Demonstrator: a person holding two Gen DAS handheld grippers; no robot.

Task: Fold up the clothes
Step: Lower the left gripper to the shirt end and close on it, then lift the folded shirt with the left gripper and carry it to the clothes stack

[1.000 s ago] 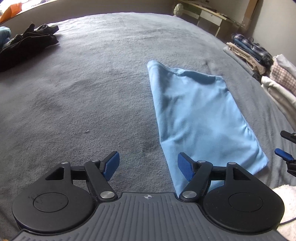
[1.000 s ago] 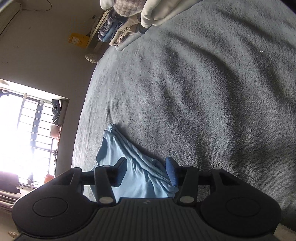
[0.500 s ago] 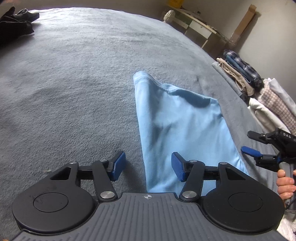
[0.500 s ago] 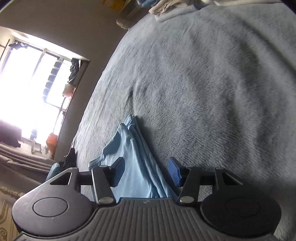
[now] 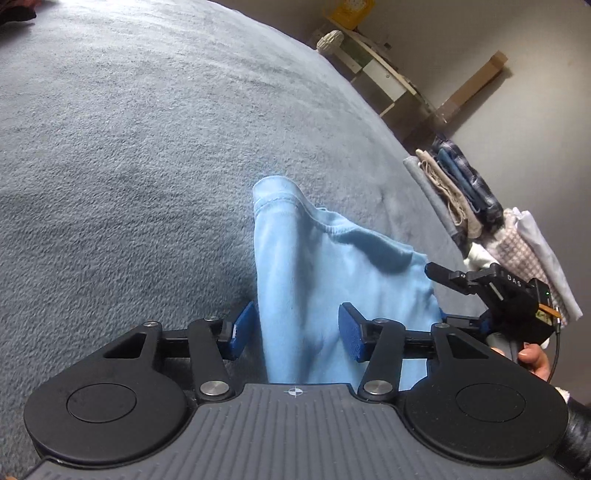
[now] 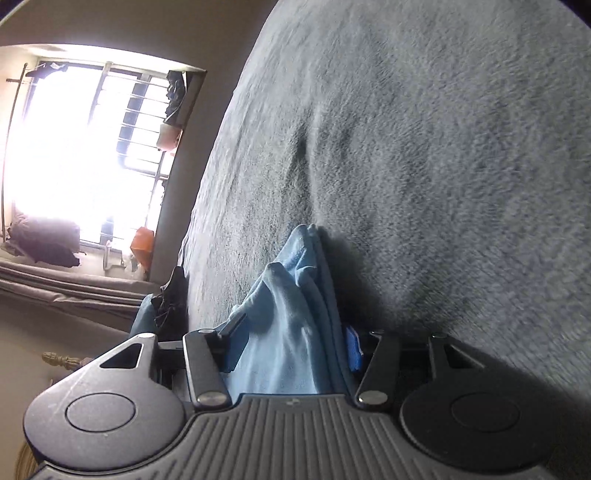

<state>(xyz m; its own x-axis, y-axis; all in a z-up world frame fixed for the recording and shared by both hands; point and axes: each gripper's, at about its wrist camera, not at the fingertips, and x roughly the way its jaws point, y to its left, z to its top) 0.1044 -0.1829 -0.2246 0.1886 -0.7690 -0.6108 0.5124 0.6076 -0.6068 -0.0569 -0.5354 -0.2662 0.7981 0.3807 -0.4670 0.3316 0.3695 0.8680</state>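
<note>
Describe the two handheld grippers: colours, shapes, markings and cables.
The left gripper has a grey ribbed body, two round black discs, black linkage arms with silver pivots, blue pads and a small white crosshair mark. The right gripper is built the same. From the left wrist view, its black housing reads "DAS", with a green light and a black cable.

Lettering: "DAS" in pale capitals, the only readable text
Carrier: top face of the right gripper [image 5: 439, 295], on its black body
Place: right edge of the left wrist view, a little below mid-height
Marks without text: small crosshair on the grey ribbed plate [image 5: 295, 424] at the bottom centre of the left wrist view; a fainter one on the same plate [image 6: 291, 428] in the right wrist view
Yellow box [image 5: 349, 11], top of the left wrist view: print too blurred to read
</note>
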